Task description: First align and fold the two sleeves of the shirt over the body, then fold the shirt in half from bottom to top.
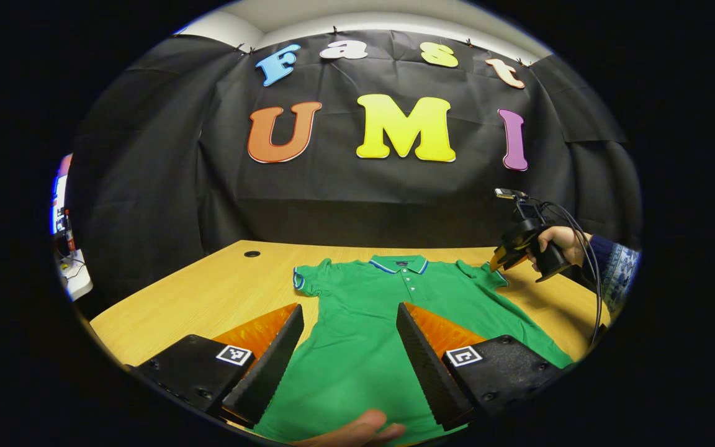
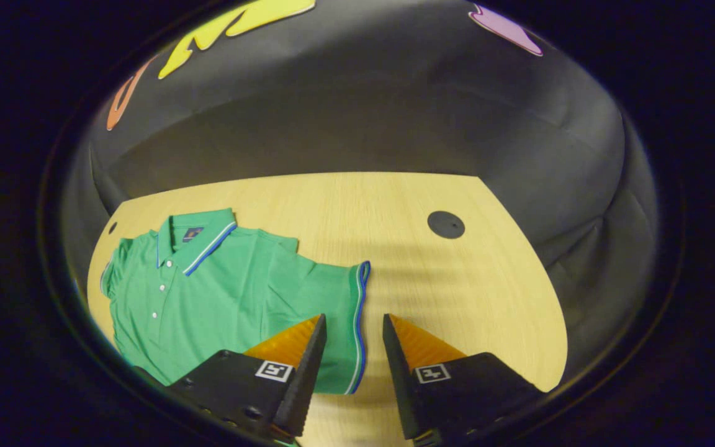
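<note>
Nearest to the camera in the left gripper view, the left gripper [image 1: 349, 335] has its two fingers spread wide apart, with nothing between them; it hangs above the lower body of the green short-sleeved polo shirt [image 1: 367, 323]. On each finger base sits one small square black-and-white marker, so two markers in this view; the pattern is not writing that can be read. At the bottom edge, a part of a bare hand [image 1: 357, 431] shows just over the shirt hem.

In the right gripper view, the right gripper [image 2: 354, 344] also has its two fingers parted, and the blue-and-white trimmed cuff of one sleeve [image 2: 357, 323] lies in the gap below them. The fingers are not pressing on it. Two markers are here as well.

There is one shirt, lying flat and face up on the light wooden table [image 1: 221, 292], with the collar toward the black cloth wall. Both sleeves are spread out to the sides. Three white buttons can be counted on the placket. One small dark label sits inside the collar, too small to read.

Two dark round holes are seen in the table top in the right gripper view.
</note>
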{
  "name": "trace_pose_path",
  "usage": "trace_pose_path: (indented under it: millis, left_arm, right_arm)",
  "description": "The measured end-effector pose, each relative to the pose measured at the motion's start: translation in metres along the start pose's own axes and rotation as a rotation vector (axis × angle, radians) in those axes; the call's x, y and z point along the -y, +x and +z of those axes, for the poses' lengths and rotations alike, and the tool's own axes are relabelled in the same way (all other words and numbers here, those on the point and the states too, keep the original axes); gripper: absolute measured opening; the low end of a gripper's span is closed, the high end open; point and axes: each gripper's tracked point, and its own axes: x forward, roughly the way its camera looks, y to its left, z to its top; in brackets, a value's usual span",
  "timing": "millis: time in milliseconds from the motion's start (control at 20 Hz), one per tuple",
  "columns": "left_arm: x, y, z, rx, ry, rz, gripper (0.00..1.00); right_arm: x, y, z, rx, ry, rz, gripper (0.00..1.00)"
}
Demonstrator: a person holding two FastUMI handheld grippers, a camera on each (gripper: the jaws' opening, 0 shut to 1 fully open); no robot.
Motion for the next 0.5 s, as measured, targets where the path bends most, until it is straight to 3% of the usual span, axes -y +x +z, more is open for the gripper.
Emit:
trace_pose_path:
  millis: [50, 100, 200, 350, 500]
  left_arm:
    - [0.001, 0.001, -0.002, -0.006, 0.001, -0.001, 0.98]
    - [0.001, 0.001, -0.003, -0.009, 0.002, -0.001, 0.98]
    - [0.001, 0.002, -0.005, -0.011, -0.002, -0.004, 0.98]
    - [0.000, 0.005, -0.011, -0.029, -0.017, -0.008, 0.98]
    - [-0.003, 0.006, -0.012, -0.038, -0.024, 0.000, 0.98]
  right_arm:
    - [0.002, 0.005, -0.001, -0.006, 0.002, -0.009, 0.54]
    - [0.003, 0.009, -0.002, -0.015, 0.003, -0.012, 0.57]
    - [-0.004, 0.012, -0.001, -0.020, 0.025, 0.013, 0.40]
    - [-0.009, 0.021, 0.000, -0.025, 0.055, 0.051, 0.34]
    - [-0.010, 0.016, 0.000, -0.034, 0.097, 0.062, 0.08]
